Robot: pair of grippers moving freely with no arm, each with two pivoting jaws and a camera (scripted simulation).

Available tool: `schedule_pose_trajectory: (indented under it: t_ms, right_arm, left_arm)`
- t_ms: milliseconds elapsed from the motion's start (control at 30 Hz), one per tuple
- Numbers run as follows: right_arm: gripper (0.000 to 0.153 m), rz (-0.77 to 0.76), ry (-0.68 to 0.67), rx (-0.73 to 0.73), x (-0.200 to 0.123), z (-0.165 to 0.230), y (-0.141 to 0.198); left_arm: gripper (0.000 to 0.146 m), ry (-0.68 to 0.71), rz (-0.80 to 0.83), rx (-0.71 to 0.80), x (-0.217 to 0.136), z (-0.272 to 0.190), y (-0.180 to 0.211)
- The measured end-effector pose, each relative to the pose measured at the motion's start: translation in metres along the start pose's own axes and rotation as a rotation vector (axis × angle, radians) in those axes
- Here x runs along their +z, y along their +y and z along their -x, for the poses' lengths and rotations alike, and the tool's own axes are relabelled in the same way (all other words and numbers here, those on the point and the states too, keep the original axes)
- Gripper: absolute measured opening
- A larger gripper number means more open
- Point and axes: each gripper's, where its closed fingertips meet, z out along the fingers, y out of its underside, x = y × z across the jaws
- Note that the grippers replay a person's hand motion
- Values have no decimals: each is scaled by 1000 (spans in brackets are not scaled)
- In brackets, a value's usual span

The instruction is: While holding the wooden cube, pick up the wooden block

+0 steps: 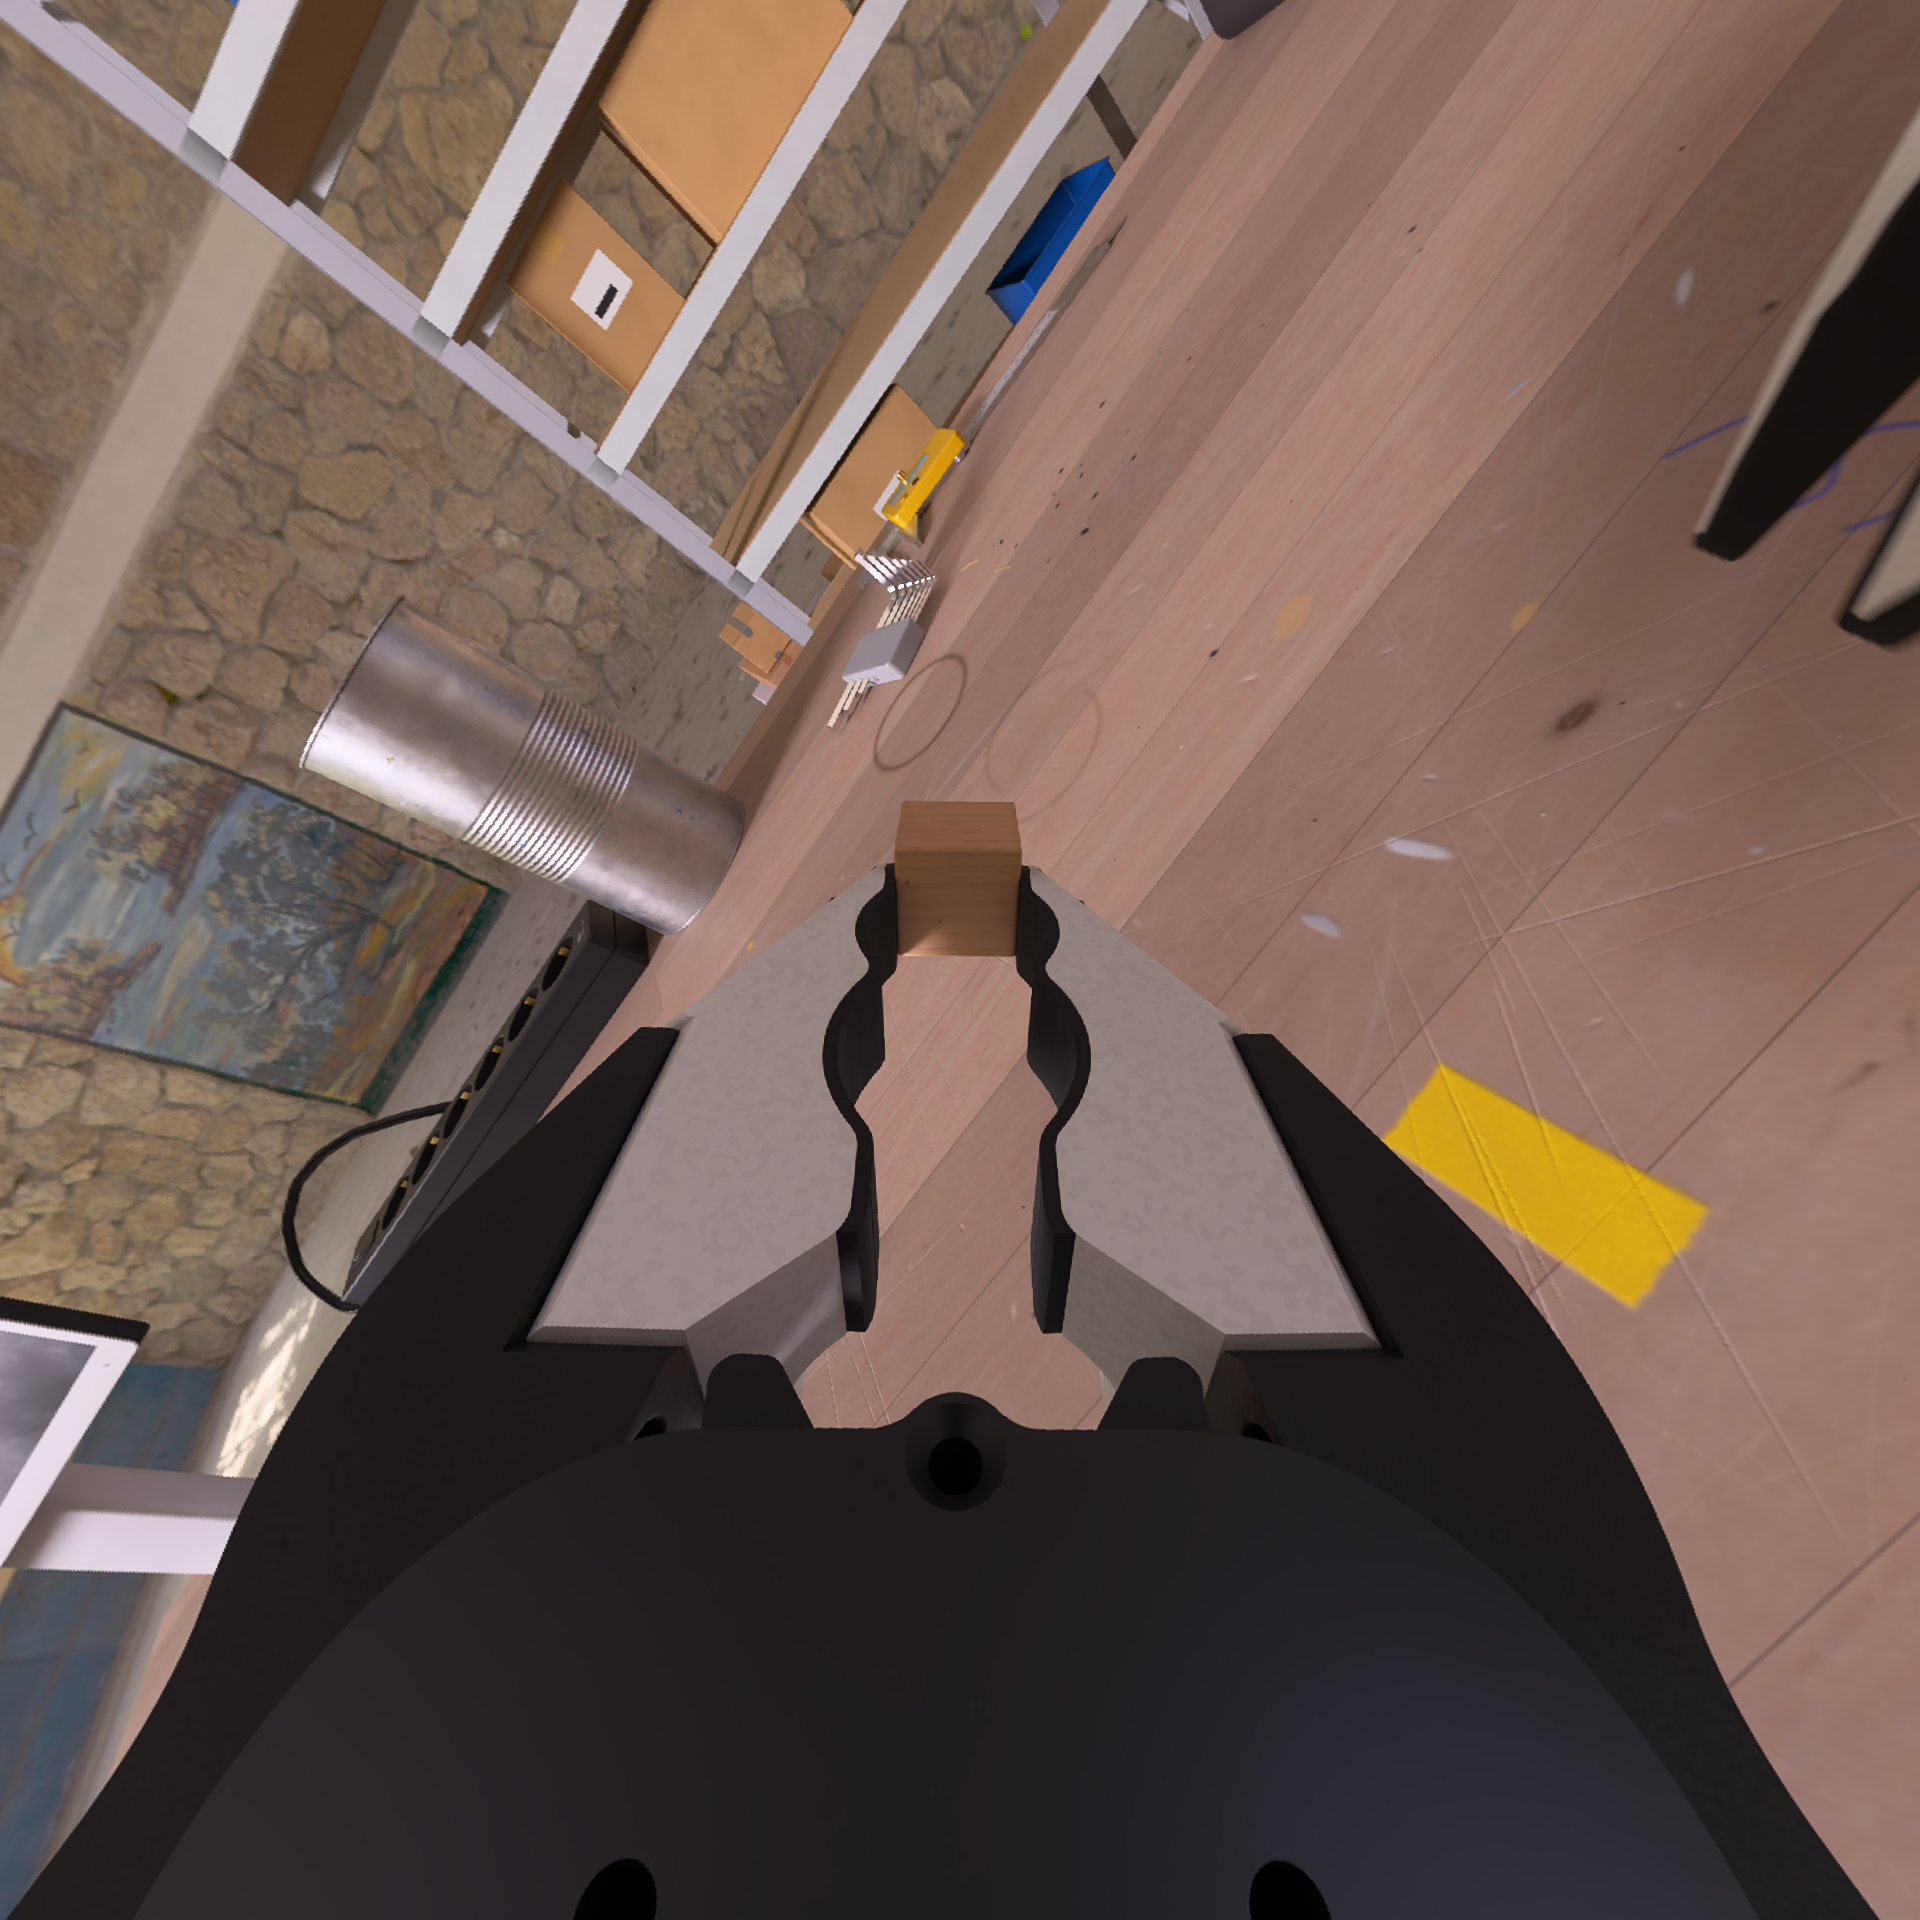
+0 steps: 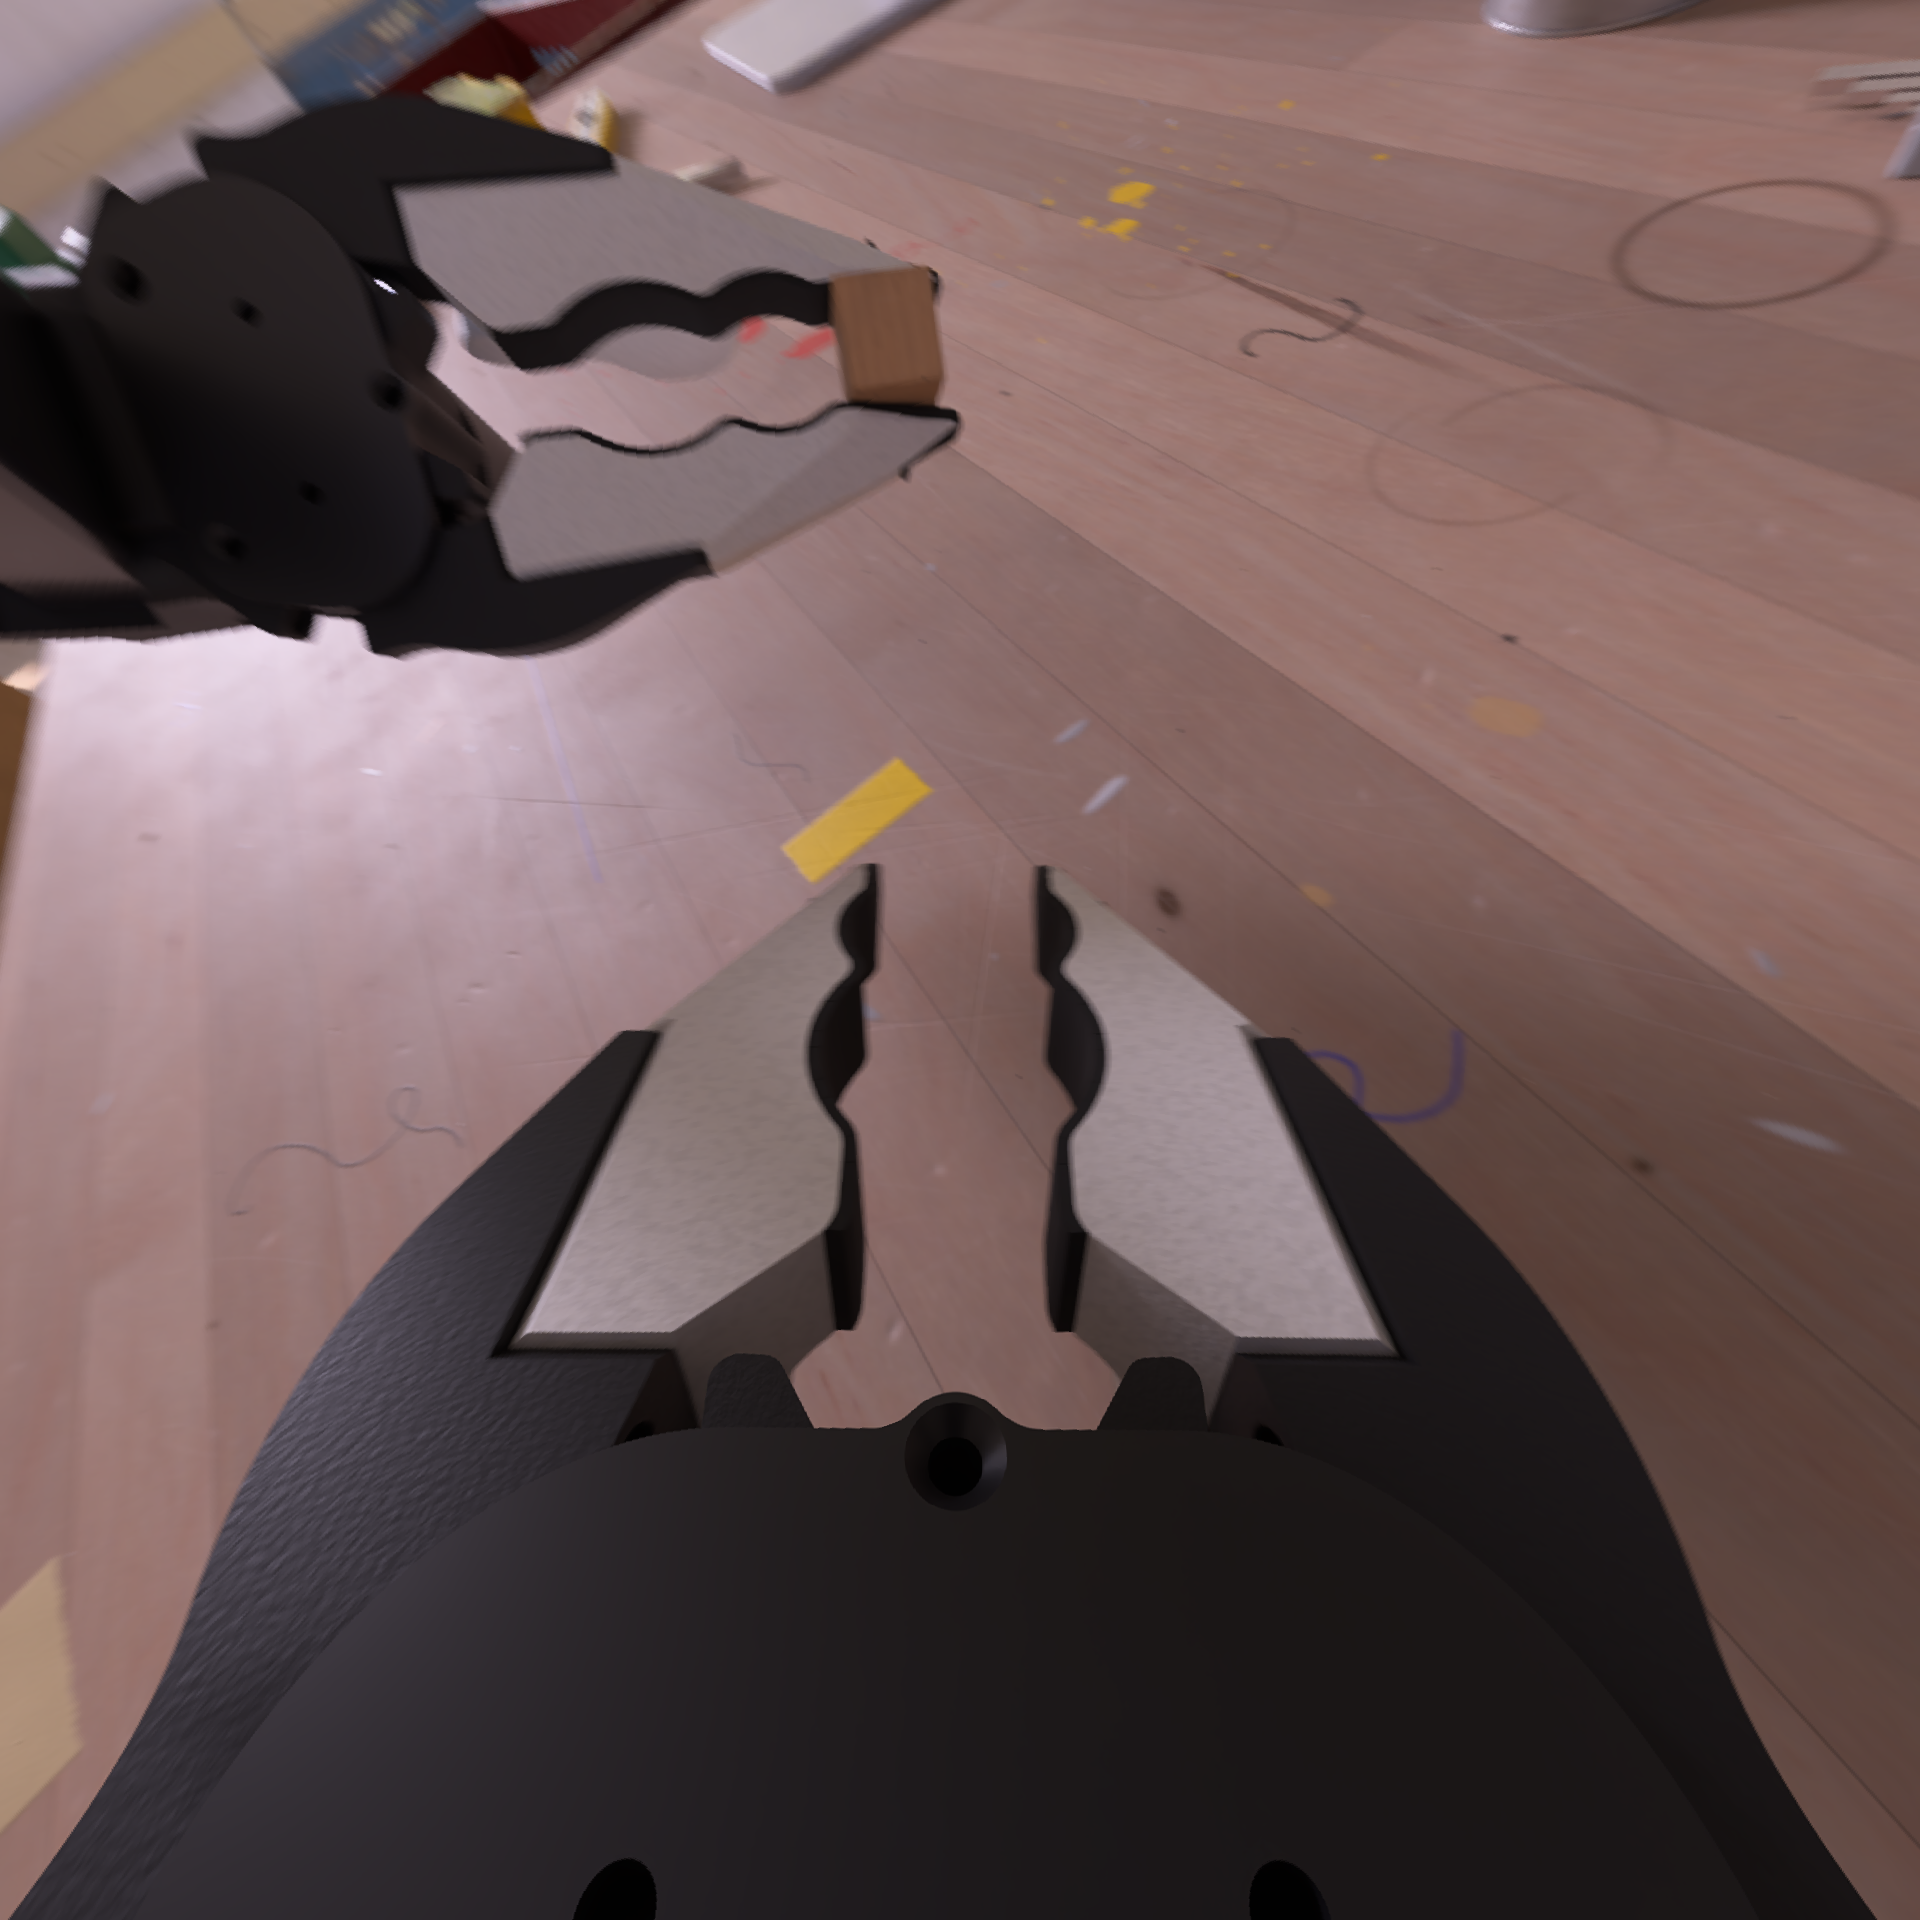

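Two tools in play: left tool is clamped on the wooden cube at its very fingertips, cube held clear of the surface; same grip shows upper left in the right wrist view, cube pinched between the tips. Right tool is empty, fingers parted to a moderate gap, hovering over bare wood just below a strip of yellow tape. Wooden block: not visible in either view, can't say where it sits. Judgement: first half done (cube secured), now in the search/approach step for the block. Next move needs the right tool to swing until the block comes into view, line its fingers across it and descend, while the left holds steady; the tip-only grip on the cube looks marginal, so avoid jolts. Surface is scratched pinkish wood planking with paint flecks, ring stains and pen scribbles. In the left wrist view: metal can centre left, black power strip below it, white shelving with cardboard boxes at top, blue bin, stone wall with a painting at left edge.
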Motion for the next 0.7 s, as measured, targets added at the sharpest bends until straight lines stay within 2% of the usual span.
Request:
schedule_pose_trajectory:
  t_ms: [33,67,167,200,267,333,400,467,500,600,700]
  right_arm:
    - [13,16,45,-17,-2,-5,2]
    - [3,53,100,-36,-4,-11,5]
    - [1,164,262,-151,-14,-24,9]
    - [1,165,274,-193,-16,-22,6]
    - [1,173,194,-278,-18,-5,4]
    - [11,286,29,-339,-24,19,19]
    - [34,391,-40,-353,-34,31,35]
    - [56,396,-84,-342,-44,49,47]
    - [62,361,-119,-348,-47,62,52]
    - [64,294,-184,-408,-48,102,80]
    - [58,331,-150,-506,-38,127,110]
  left_arm:
    - [21,4,2,-7,0,1,0]
    - [21,8,3,-14,0,2,0]
    - [21,22,10,-31,-1,2,1]
    - [21,28,15,-34,-1,2,1]
    - [21,39,26,-32,-2,1,2]
    - [21,42,34,-26,-5,1,4]
    - [21,50,52,-42,-13,0,7]
    - [21,66,62,-77,-25,-1,9]
    - [21,80,65,-83,-31,-2,10]
    - [21,122,84,-74,-46,-8,14]
    - [21,136,74,-107,-57,-15,17]
